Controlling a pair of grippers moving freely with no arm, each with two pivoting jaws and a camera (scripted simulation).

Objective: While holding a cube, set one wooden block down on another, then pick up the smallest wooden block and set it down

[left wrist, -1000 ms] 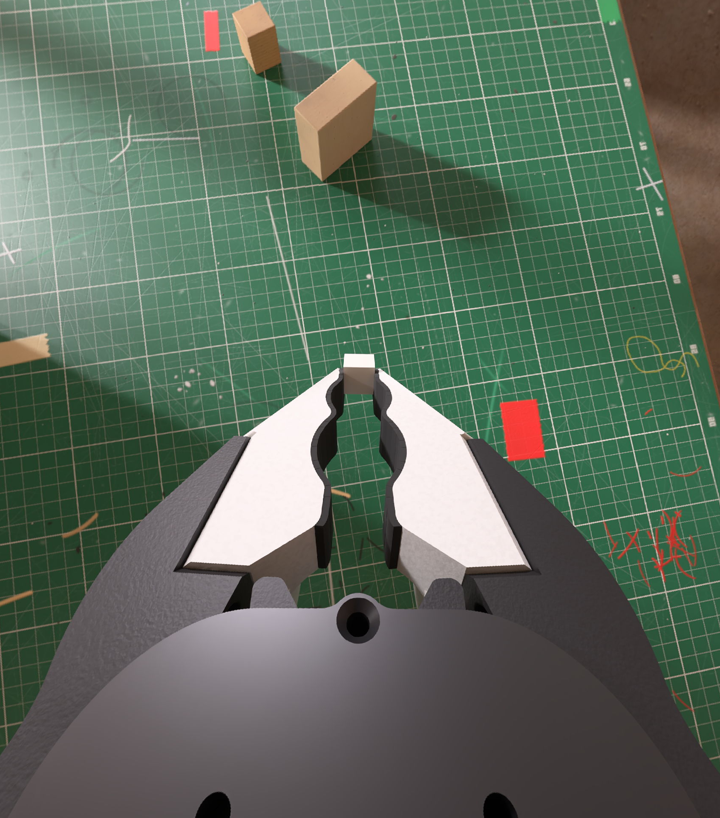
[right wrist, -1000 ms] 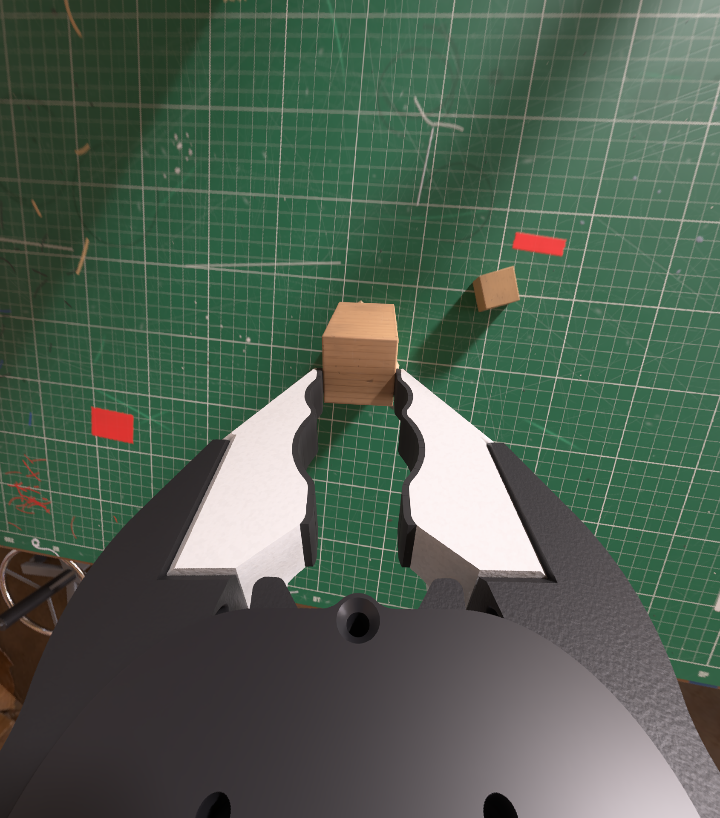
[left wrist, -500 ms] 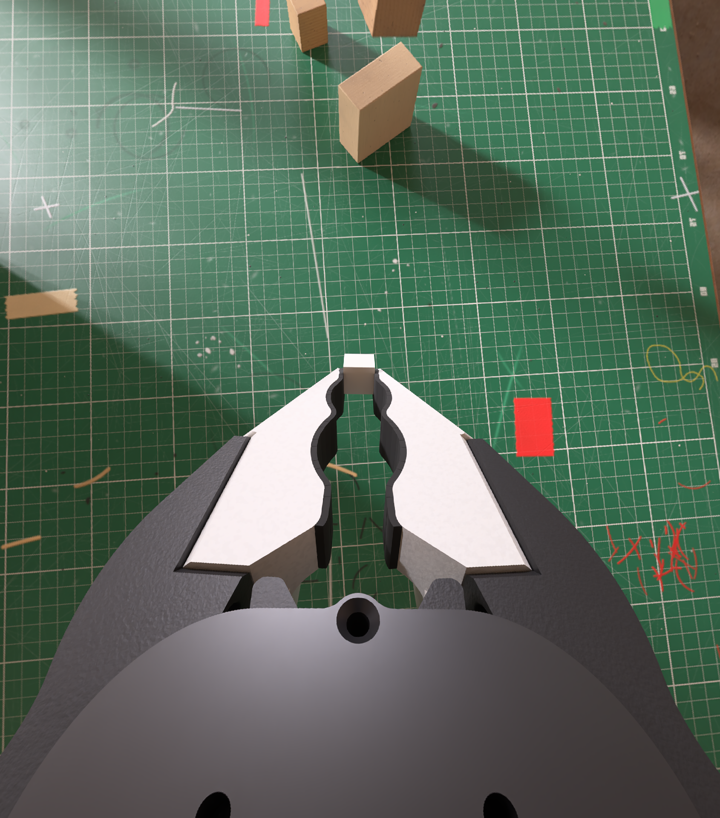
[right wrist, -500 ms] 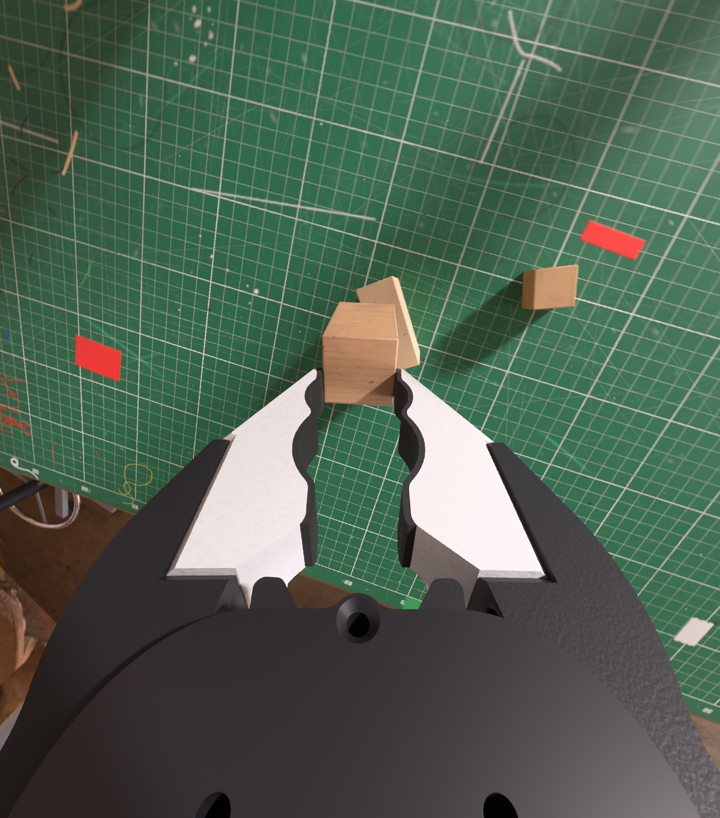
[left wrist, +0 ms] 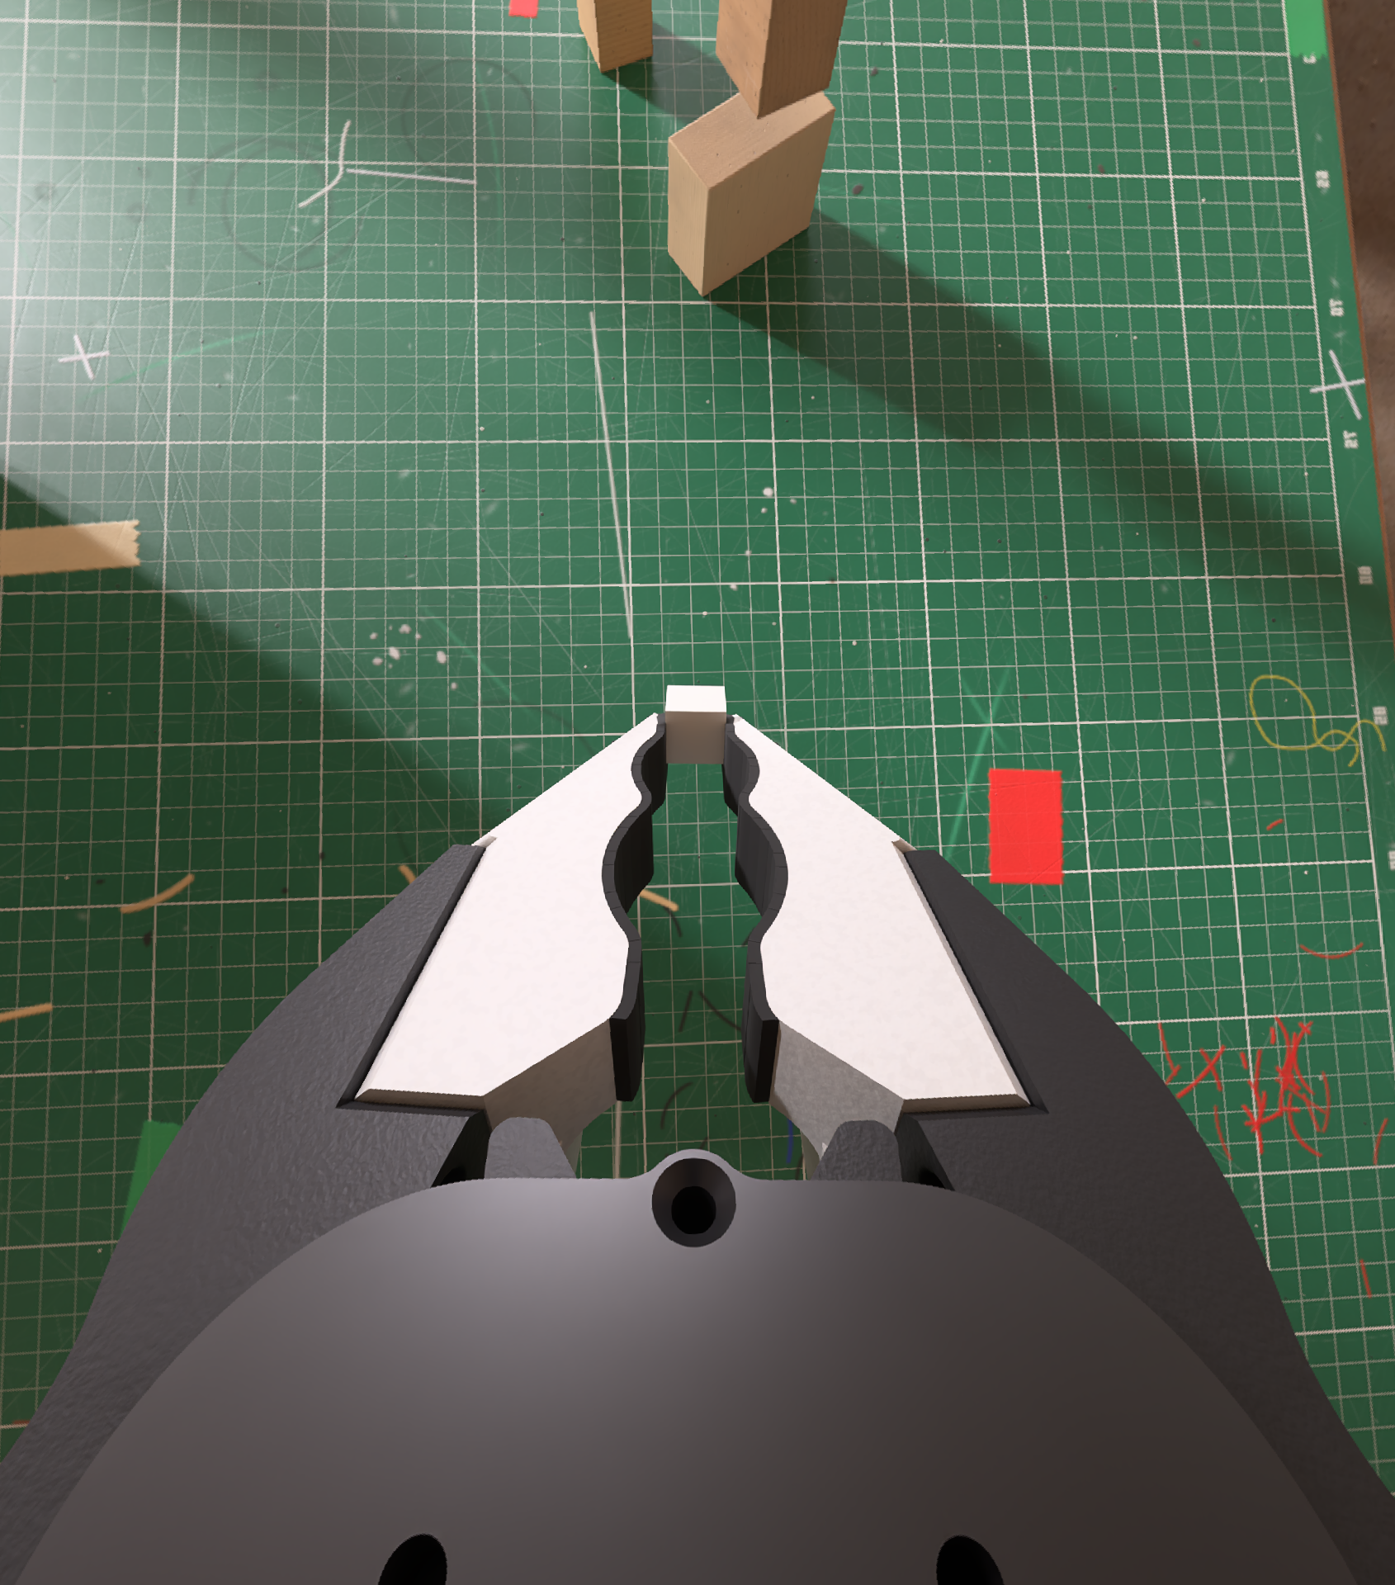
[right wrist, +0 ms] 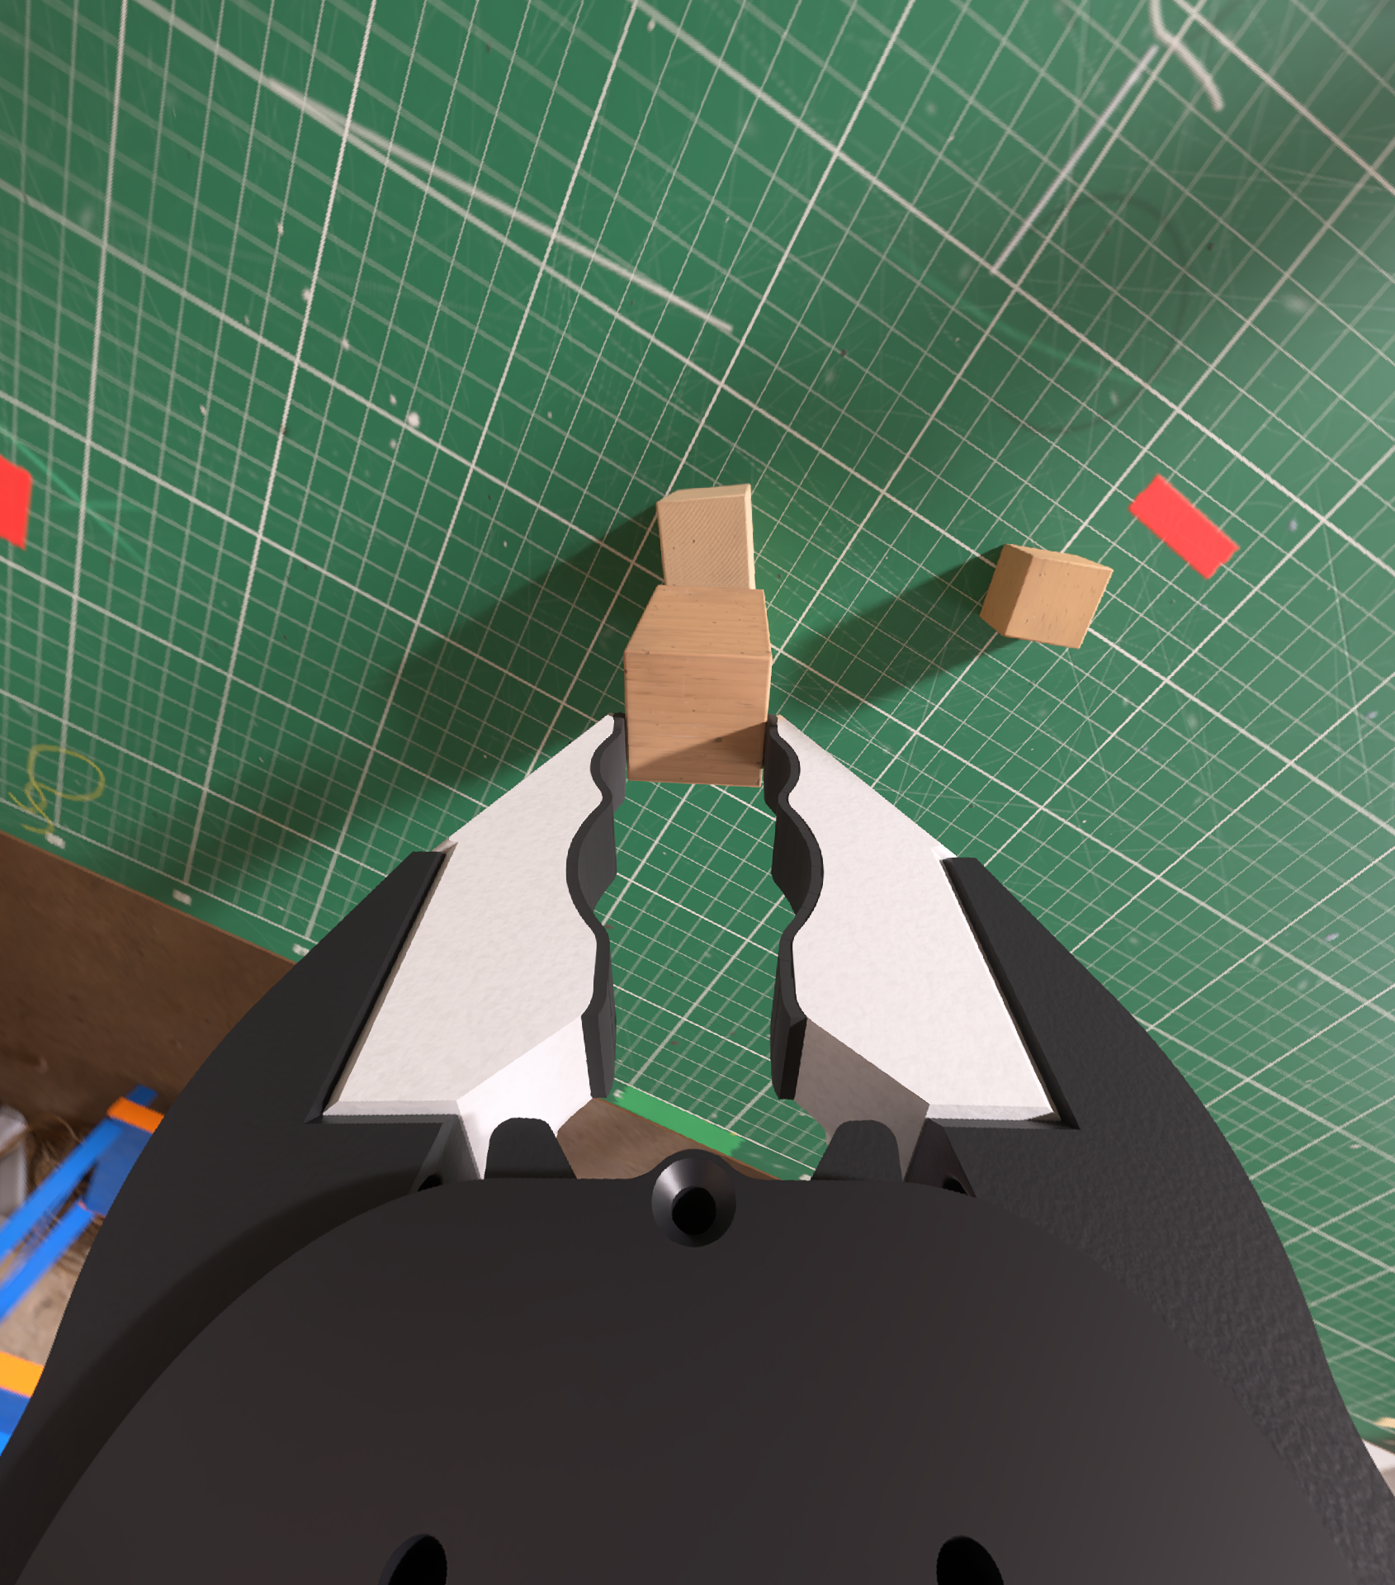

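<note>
The left tongs were clamped on a small white cube at their very tips, held above the green gridded cutting mat that covered the worktop. The right tongs were closed on a light-brown square-ended wooden block, gripped only by its lower part, right over a pale, flat rectangular wooden block standing on edge on the mat. In the left wrist view the carried block seemed to touch or nearly touch the standing block's upper corner, though real contact could not be confirmed. The smallest piece, a little tan wooden cube, sat apart to one side near a red rectangular marker. The chief risk, as I judged it, lay in the narrow top face of the standing block: a release made off-centre or with the carried block tilted could have let it slide off or toppled the support onto the mat. Pressing down too hard could have tipped the slab as well. A falling piece might have knocked the small tan cube away. The white cube, pinched at the fingertips alone, could have slipped if the left tongs jolted.
</note>
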